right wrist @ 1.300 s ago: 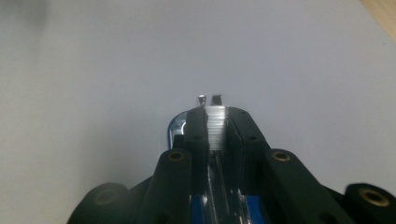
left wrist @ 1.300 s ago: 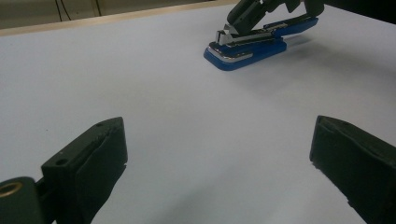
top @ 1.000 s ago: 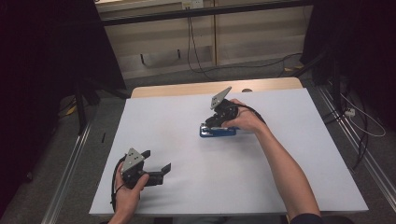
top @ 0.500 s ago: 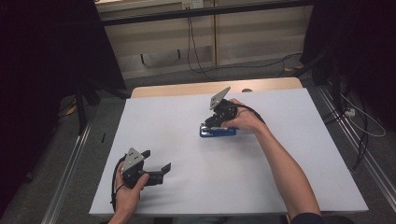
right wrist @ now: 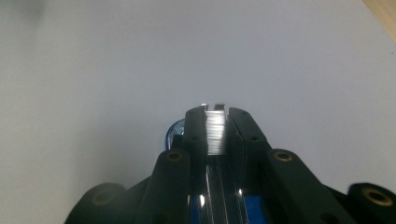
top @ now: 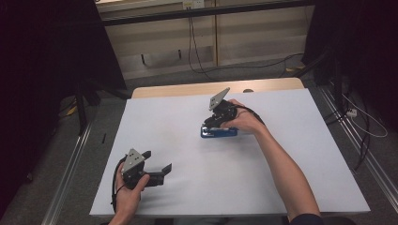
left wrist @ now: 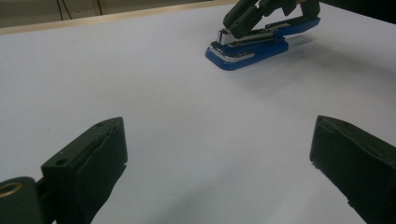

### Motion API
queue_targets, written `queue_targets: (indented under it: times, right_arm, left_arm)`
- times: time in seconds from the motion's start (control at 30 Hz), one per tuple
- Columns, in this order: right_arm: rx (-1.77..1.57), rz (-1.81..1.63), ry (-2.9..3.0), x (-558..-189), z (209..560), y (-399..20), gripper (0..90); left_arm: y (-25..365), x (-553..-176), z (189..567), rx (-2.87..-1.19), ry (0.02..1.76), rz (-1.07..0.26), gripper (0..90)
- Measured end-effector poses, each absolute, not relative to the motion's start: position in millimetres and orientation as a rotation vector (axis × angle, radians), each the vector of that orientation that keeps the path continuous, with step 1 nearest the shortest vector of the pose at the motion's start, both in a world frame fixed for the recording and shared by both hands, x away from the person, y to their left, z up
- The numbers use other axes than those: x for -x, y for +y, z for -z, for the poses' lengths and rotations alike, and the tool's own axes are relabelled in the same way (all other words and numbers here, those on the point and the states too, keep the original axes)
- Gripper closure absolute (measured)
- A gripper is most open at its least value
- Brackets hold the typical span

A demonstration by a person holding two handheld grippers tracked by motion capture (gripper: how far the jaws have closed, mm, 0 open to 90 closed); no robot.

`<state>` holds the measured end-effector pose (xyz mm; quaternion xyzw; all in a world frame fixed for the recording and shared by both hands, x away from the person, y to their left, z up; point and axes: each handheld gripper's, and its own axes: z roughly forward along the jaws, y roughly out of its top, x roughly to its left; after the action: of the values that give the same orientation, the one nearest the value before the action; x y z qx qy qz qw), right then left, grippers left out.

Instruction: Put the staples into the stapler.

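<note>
- My left tool (top: 157,165) rests released near the table (top: 300,154) front, well apart from the stapler (top: 218,132)
- My right tool (top: 217,120) is clenched on the blue stapler mid-table (nose pointing left, long axis crosswise)

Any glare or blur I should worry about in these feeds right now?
High view: dim surroundings, white table evenly lit. Left gripper view: its near black jaws look soft, blue metal stapler fairly sharp. Right gripper view: bright glare on the stapler's silver staple channel, right gripper clamped on it.
</note>
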<state>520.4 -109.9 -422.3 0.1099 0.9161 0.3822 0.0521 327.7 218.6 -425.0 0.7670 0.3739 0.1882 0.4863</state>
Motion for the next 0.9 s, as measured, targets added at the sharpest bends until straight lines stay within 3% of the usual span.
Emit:
queue_targets:
  times: [0.43, 0.53, 0.6, 0.9]
  right_arm:
    - [-0.39, -1.162, 2.775, -520.3, 423.3, -111.4, 69.9]
    - [-0.447, -1.171, 2.767, -520.5, 424.5, -112.1, 59.3]
    - [-0.452, -1.158, 2.765, -519.0, 426.3, -112.7, 58.8]
    - [-0.599, -1.211, 2.699, -514.5, 427.1, -118.8, 41.0]
  left_arm:
    - [218.1, -328.0, 425.4, -1.867, 0.905, -0.449, 4.2]
    - [218.4, -327.9, 425.5, -1.863, 0.909, -0.447, 4.2]
    - [218.4, -328.0, 425.5, -1.867, 0.908, -0.45, 4.2]
    - [216.4, -328.4, 426.3, -1.875, 0.908, -0.445, 4.2]
